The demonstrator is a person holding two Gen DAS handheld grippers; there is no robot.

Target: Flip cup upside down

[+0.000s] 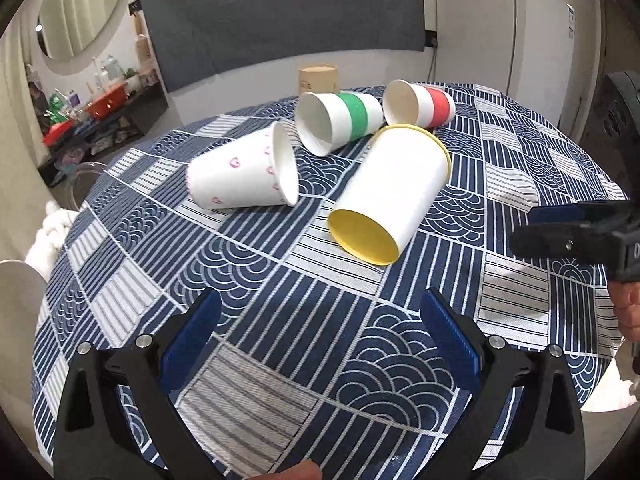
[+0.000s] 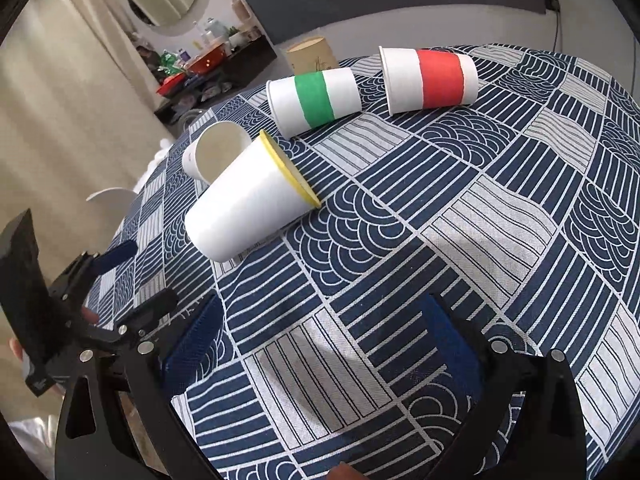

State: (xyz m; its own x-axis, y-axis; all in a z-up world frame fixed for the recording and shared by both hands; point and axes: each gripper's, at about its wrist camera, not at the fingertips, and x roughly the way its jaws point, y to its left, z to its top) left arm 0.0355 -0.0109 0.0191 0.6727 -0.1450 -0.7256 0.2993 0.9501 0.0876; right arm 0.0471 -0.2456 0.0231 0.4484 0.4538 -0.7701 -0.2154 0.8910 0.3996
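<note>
Left wrist view: our left gripper [image 1: 320, 340] hung wide open over the tablecloth [image 1: 280, 320], holding nothing. The yellow-rimmed cup [image 1: 394, 192] lay on its side just ahead, base toward us.
Grab tip: we figured pinching mid-wall gently was safest, paper crushes easily.
Right wrist view: right gripper [image 2: 320, 344] also spread wide, nothing in it.
Contents: hearts cup [image 2: 218, 152] looked empty; green-band cup [image 2: 314, 100] and red-band cup [image 2: 430, 80] showed no spill.
</note>
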